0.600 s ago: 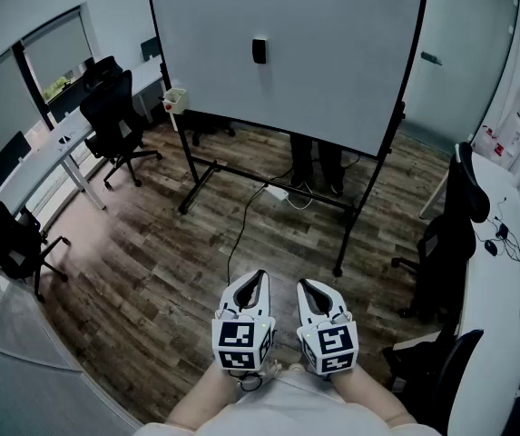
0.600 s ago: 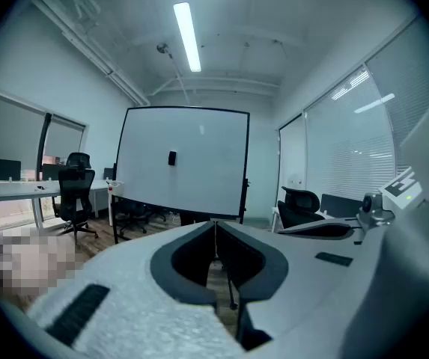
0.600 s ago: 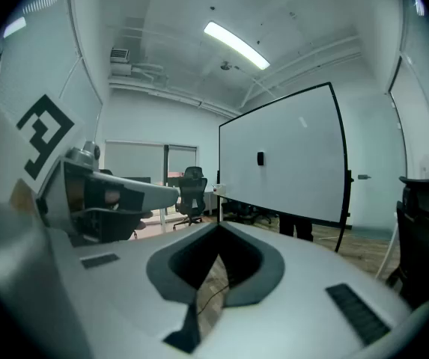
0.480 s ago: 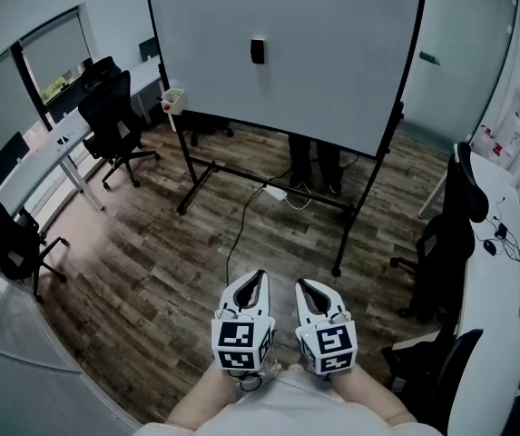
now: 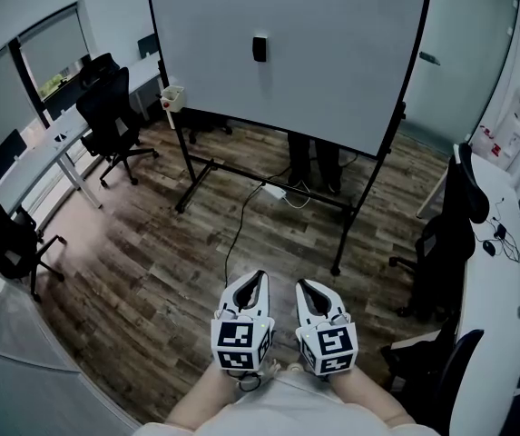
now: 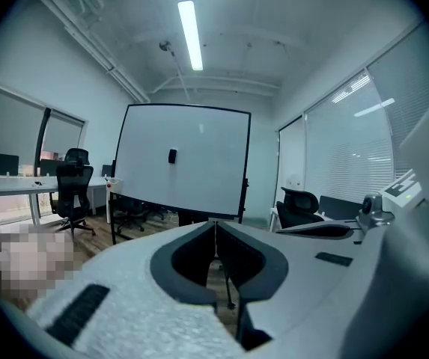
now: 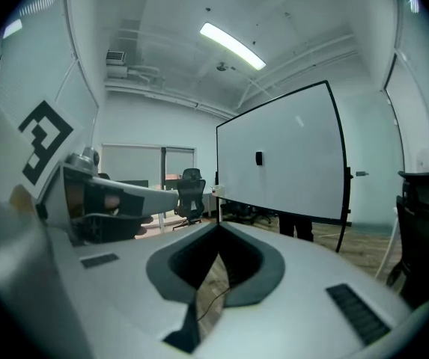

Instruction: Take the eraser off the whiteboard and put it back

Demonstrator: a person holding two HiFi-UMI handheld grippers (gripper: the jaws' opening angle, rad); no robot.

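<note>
Position of eraser: on the whiteboard, upper middle of the panel, a small dark block.

State of left tool: jaws together, nothing between them. The right tool is the same, closed tip to tip and empty. Both sit side by side close to the person's body, aimed toward the board across the wooden floor, well apart from the eraser.

Judgement: no step is in hand. An eraser in place fits either "not begun" or "already returned"; these views cannot separate the two. If not begun, everything remains: walk up, open a tool, lift the eraser off, set it back.
</note>
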